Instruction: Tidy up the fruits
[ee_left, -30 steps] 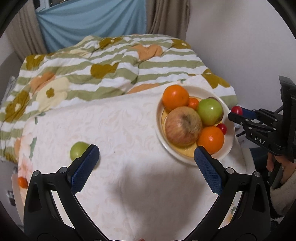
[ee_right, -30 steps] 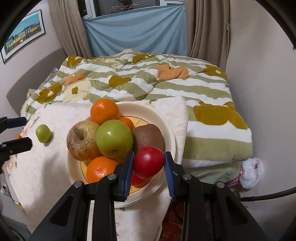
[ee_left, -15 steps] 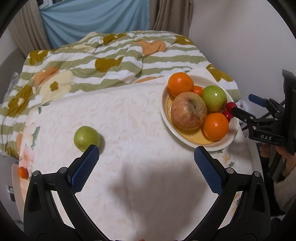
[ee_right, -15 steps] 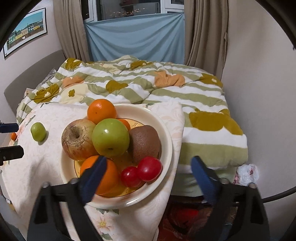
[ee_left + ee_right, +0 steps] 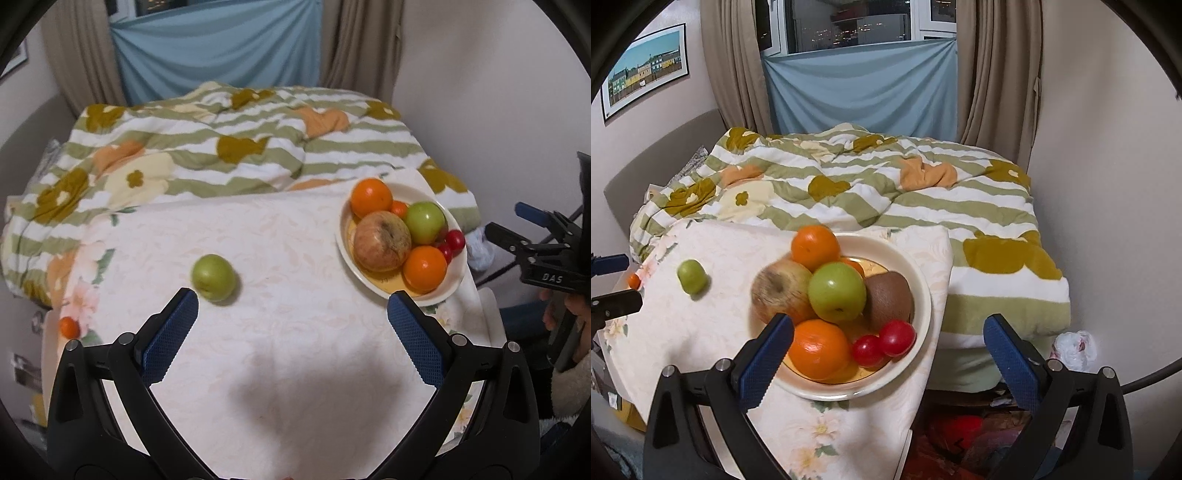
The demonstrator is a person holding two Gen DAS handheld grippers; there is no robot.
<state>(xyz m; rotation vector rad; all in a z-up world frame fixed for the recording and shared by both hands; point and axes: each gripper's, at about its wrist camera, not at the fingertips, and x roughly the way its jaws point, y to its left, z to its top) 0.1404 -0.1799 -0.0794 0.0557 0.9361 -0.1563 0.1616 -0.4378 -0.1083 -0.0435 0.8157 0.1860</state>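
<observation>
On tablecloth (image 5: 295, 350): green fruit (image 5: 213, 272) loose | bowl (image 5: 921, 295) full (two tomatoes) | left gripper (image 5: 291, 317), right gripper (image 5: 888, 345) both spread, empty

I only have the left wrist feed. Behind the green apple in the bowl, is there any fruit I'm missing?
Observer: Yes. The right wrist view shows a brown kiwi in the bowl, right of the green apple.
Operator: How many red tomatoes are in there?
Observer: Two small tomatoes, side by side at the bowl's near edge, touching each other.
Operator: Is the right gripper holding anything?
Observer: No. The right gripper is open and holds nothing; its own camera shows the bowl between the spread fingers.
</observation>
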